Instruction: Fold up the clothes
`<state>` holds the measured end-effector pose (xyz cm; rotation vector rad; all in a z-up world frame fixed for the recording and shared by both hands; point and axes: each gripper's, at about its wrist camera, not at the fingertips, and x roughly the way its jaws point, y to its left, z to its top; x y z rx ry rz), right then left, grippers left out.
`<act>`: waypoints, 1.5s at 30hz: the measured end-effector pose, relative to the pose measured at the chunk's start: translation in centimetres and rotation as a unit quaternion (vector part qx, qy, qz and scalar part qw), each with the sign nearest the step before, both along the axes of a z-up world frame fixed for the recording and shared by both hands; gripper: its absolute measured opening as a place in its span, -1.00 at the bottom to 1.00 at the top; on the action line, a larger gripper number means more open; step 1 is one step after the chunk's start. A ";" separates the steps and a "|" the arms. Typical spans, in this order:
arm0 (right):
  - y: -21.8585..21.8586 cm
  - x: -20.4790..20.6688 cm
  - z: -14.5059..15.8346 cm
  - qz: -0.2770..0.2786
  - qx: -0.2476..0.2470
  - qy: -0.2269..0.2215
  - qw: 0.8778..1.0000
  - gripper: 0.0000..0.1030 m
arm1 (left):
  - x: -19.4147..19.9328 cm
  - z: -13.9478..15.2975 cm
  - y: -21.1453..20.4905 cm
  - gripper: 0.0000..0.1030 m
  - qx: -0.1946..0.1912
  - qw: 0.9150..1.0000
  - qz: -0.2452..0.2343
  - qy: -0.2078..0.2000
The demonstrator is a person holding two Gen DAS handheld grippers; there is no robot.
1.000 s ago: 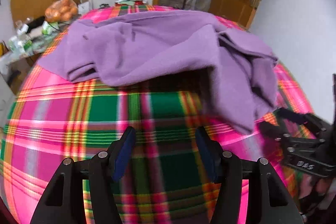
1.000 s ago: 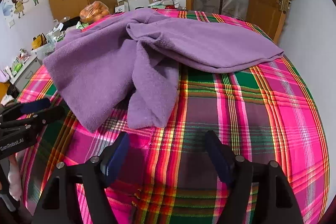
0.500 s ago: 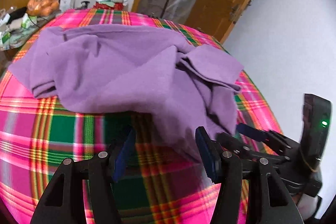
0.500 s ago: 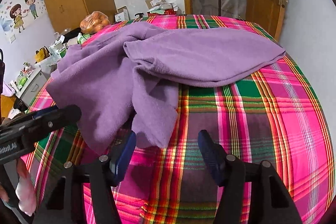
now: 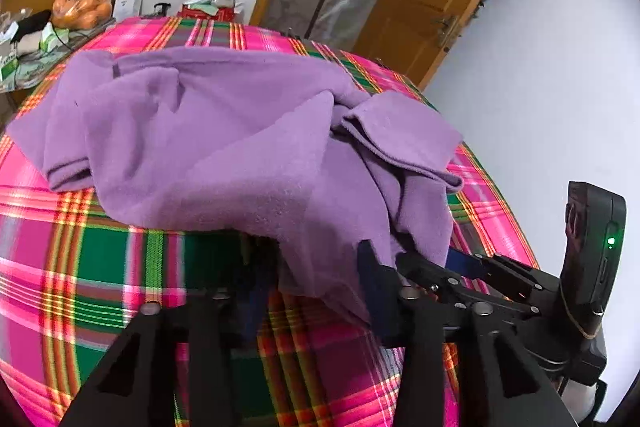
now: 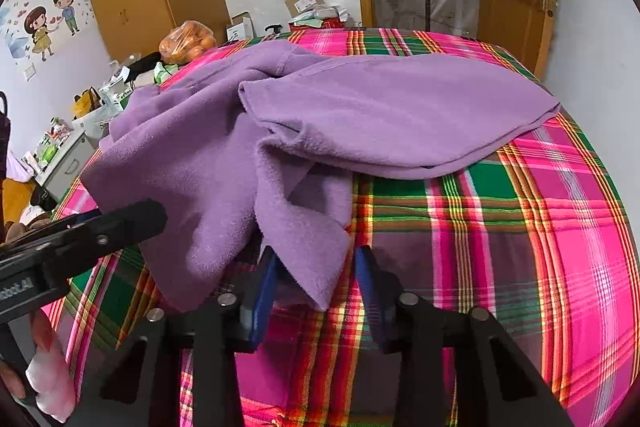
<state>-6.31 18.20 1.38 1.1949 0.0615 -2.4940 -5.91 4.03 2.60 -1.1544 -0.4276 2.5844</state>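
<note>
A purple garment (image 5: 224,139) lies crumpled on the plaid bedspread (image 5: 80,267). Its near edge hangs between the spread fingers of both the left gripper (image 5: 316,287) and right gripper (image 6: 316,287); neither is clamped.

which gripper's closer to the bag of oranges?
Left. The bag of oranges sits past the plaid surface's far-left corner; left gripper works that side, right gripper farther right.
</note>
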 end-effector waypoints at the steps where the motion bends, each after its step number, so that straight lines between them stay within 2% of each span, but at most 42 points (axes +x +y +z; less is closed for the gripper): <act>1: 0.0 0.0 -0.1 0.002 -0.001 0.001 1.000 -0.30 | -0.1 -0.2 0.1 -0.44 0.001 1.000 -0.002 -0.004; 2: 0.0 0.0 -0.1 0.004 -0.003 0.002 1.000 -0.35 | -0.2 -0.4 0.2 -0.50 0.001 1.000 -0.003 -0.006; 4: 0.0 0.0 -0.2 0.006 -0.008 0.003 1.000 -0.47 | -0.4 -0.6 0.0 -0.77 -0.001 1.000 0.003 -0.009; 6: 0.0 -0.1 -0.2 0.008 -0.014 0.005 1.000 -0.73 | -0.4 -0.6 -0.5 -0.84 0.001 1.000 0.012 -0.008; 8: 0.5 -0.2 0.0 0.003 -0.023 0.007 1.000 -0.89 | -0.3 -0.4 -1.0 -0.88 0.006 1.000 0.019 -0.003; 14: 1.9 0.6 1.0 0.011 -0.061 0.015 0.998 -0.91 | 0.3 0.7 -3.2 -0.91 0.013 0.998 0.054 0.024; 19: 2.0 2.5 3.0 0.036 -0.101 0.031 0.994 -0.91 | 1.2 1.9 -5.2 -0.92 0.016 0.996 0.078 0.044; 25: 3.0 5.9 7.7 0.068 -0.157 0.081 0.982 -0.92 | 2.7 4.4 -8.5 -0.92 0.019 0.990 0.111 0.082; 29: 6.0 8.3 11.1 0.071 -0.195 0.118 0.971 -0.92 | 3.8 5.8 -11.5 -0.92 0.020 0.984 0.141 0.104; 31: 8.0 9.0 11.8 0.062 -0.205 0.122 0.969 -0.92 | 4.1 5.7 -12.6 -0.92 0.015 0.983 0.152 0.103; 34: 10.4 8.6 10.4 0.031 -0.188 0.098 0.977 -0.92 | 3.8 4.3 -13.6 -0.92 0.010 0.985 0.153 0.080; 36: 11.8 7.6 7.7 0.001 -0.169 0.043 0.985 -0.91 | 3.4 3.1 -13.7 -0.92 0.011 0.988 0.140 0.056; 39: 12.6 6.7 3.9 -0.016 -0.158 -0.039 0.987 -0.87 | 3.4 1.1 -12.9 -0.92 -0.002 0.993 0.113 0.026; 42: 12.8 6.7 1.9 -0.025 -0.150 -0.074 0.986 -0.78 | 4.0 -0.2 -12.7 -0.92 0.007 0.995 0.104 0.007; 43: 13.1 6.6 2.0 -0.027 -0.158 -0.073 0.984 -0.74 | 4.3 -0.5 -12.8 -0.91 0.015 0.995 0.101 0.002; 45: 13.7 6.4 2.3 -0.030 -0.173 -0.070 0.982 -0.51 | 4.7 -1.2 -13.0 -0.86 0.031 0.995 0.099 -0.010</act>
